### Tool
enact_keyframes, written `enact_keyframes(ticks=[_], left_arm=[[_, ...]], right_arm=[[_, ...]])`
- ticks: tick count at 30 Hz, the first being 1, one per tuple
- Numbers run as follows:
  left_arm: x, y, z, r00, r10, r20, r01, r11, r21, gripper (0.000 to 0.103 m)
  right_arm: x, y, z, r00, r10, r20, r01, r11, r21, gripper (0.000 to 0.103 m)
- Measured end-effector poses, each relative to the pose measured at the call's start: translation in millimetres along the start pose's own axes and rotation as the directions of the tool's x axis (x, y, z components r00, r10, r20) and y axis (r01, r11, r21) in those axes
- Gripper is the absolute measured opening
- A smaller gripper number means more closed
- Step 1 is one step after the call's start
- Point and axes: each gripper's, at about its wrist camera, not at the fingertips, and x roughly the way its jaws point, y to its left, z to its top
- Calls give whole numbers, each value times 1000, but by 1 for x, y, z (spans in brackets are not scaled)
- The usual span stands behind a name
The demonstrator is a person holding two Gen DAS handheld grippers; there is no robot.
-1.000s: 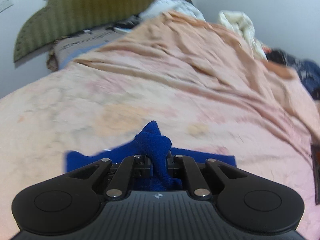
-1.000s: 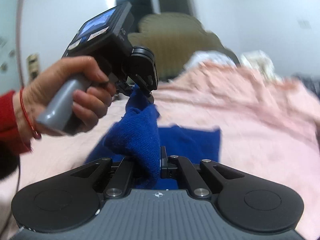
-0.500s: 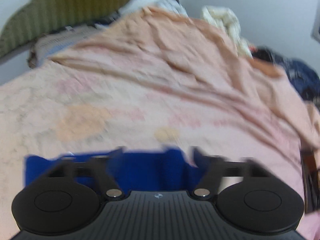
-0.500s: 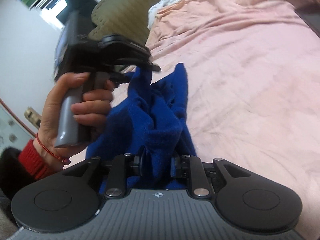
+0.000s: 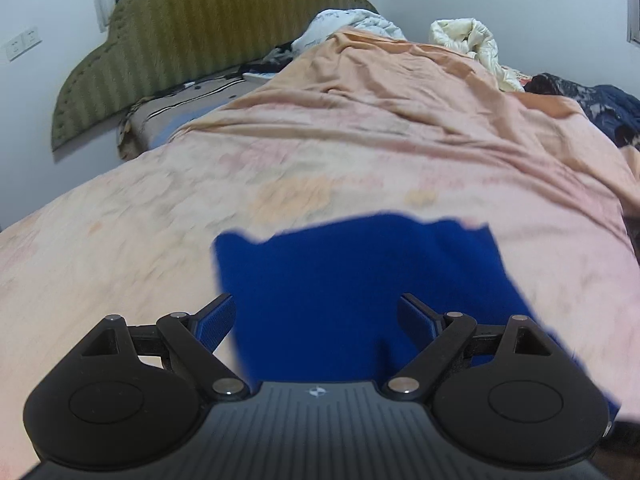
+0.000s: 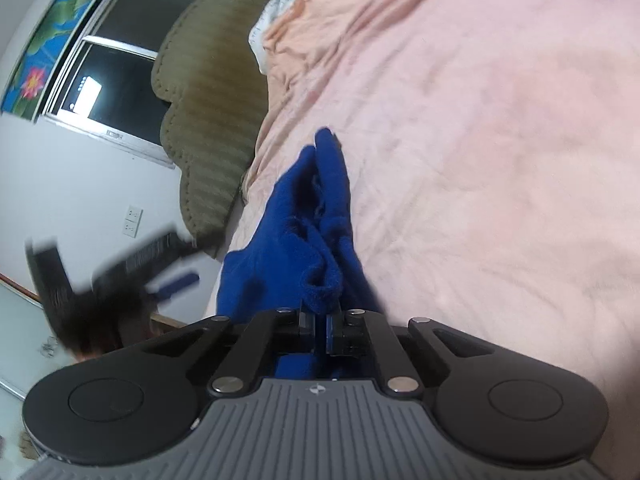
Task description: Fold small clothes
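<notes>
Since the frame one second earlier, the left tool has let go of the blue knit garment: its jaws, then pinched on a bunched peak of the fabric, now stand wide apart with nothing between them. Blue pads line the inner faces of its fingers. In the left wrist view the garment lies spread on the pink bedspread, directly ahead of and beneath the released tool, its far edge uneven and its near part running under the tool body.

Right tool: clenched on a fold of the same garment. The jaws are nearly together, with a thick rolled edge of the fabric gripped between them. In the right wrist view the cloth rises from the grip in a bunched ridge to a point over the bedspread. This view is strongly tilted. The left tool appears at the left edge, heavily blurred; its detail cannot be made out there.

Surroundings: an olive padded headboard at the far end of the bed, a white quilt and a cream bundle beyond the bedspread, dark clothing at the right edge, and a window with a wall socket below it.
</notes>
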Motion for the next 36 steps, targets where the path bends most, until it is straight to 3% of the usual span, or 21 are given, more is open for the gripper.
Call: enact_keyframes(ticks=[3, 6, 9, 11, 13, 15, 19, 25, 27, 28, 29, 33, 36], left_arm=[[-19, 9, -22, 1000, -3, 9, 3, 1000, 1, 89], [-26, 11, -41, 1000, 6, -6, -6, 1000, 17, 89], [-33, 9, -59, 1000, 23, -3, -23, 996, 84, 89], [-36, 7, -63, 999, 47, 17, -49, 991, 127, 89], [-33, 9, -58, 998, 60, 36, -65, 989, 130, 89], [-24, 14, -49, 998, 61, 34, -64, 994, 87, 89], [-2, 33, -33, 999, 38, 24, -38, 999, -31, 89], [27, 53, -16, 997, 78, 21, -75, 992, -101, 89], [35, 53, -12, 996, 86, 13, -84, 992, -94, 89], [38, 52, -11, 996, 92, 9, -91, 992, -89, 89], [42, 51, -11, 995, 101, 4, -100, 991, -84, 89], [41, 46, -16, 997, 80, 3, -79, 993, -88, 89], [32, 37, -22, 995, 103, 8, -102, 993, -58, 89]], right_arm=[[-10, 4, -7, 999, 19, -37, -19, 1000, 8, 8], [-5, 5, -9, 997, -64, -54, 62, 997, -38, 10], [-5, 5, -4, 996, -68, -55, 66, 997, -40, 22], [-16, 21, -1, 995, -103, 8, 103, 984, -142, 43], [-25, 40, 7, 983, -157, 95, 177, 952, -249, 48], [-18, 55, 22, 976, -174, 130, 208, 922, -326, 48], [37, 76, 64, 987, -158, 35, 158, 892, -423, 52], [136, 66, 119, 968, -212, -135, 147, 913, -381, 52], [151, 63, 128, 972, -177, -152, 115, 929, -351, 46], [153, 62, 130, 976, -164, -146, 106, 934, -340, 16], [154, 62, 131, 976, -165, -141, 109, 935, -338, 7], [137, 70, 122, 975, -220, -18, 190, 878, -440, 7], [139, 64, 117, 968, -250, -15, 218, 868, -446, 8]])
